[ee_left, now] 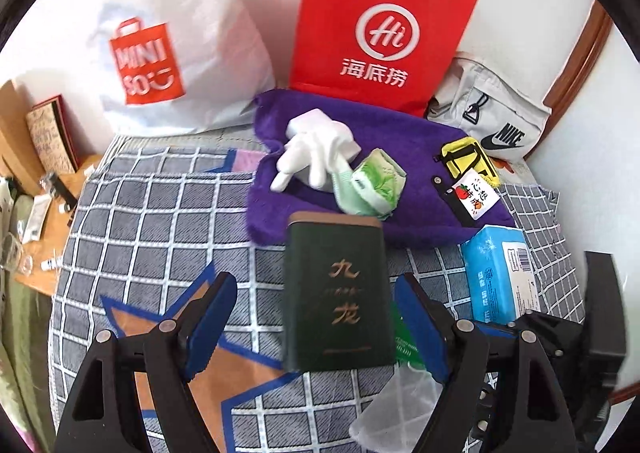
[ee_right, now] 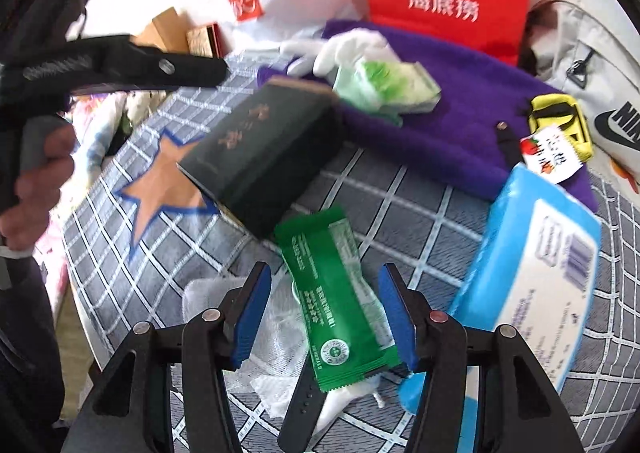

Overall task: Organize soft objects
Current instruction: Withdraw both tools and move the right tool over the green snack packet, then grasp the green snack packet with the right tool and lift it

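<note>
While both tools hover over the bed (ee_left: 132, 213), my left tool (ee_left: 316, 329) gapes wide around the tin (ee_left: 336, 293), untouched; my right tool (ee_right: 325, 317) stands half-open astride the green packet (ee_right: 340, 305). Next, I judge: close on the packet.

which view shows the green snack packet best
The right wrist view: the green snack packet lies whole between the open right gripper fingers, print visible. In the left wrist view only a sliver peeks out from behind the dark green tin.
</note>
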### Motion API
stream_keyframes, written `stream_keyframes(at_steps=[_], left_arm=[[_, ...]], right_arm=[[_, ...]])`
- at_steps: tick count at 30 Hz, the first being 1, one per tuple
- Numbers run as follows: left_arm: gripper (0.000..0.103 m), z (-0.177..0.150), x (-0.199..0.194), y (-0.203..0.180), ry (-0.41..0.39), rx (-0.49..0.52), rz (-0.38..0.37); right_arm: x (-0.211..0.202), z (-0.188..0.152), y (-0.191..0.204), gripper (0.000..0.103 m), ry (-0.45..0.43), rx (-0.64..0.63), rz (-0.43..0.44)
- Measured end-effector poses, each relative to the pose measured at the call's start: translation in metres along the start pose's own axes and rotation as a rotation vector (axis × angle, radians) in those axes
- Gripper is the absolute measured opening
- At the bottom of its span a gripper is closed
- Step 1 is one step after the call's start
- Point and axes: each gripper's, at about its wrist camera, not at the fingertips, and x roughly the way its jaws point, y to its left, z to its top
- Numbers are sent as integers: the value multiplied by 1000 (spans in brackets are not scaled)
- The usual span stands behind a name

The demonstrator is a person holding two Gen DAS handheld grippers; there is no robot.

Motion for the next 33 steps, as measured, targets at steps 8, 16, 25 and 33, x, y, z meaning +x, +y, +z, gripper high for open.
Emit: stream_keyframes(at_steps=[8, 16, 25, 33], left_arm=[[80, -9, -8, 21, -27, -50, -50], [80, -12, -14, 30, -50, -62, -80], [80, -23, -15, 39, -30, -87, -88], [80, -38, -28, 35, -33, -76, -68]], right_arm=[[26, 8, 12, 56, 79, -72, -103], [42, 11, 21, 57, 144, -140, -153], [21, 12, 9, 39, 78, -47, -80], [-25, 0, 10, 39, -27, 51, -49]])
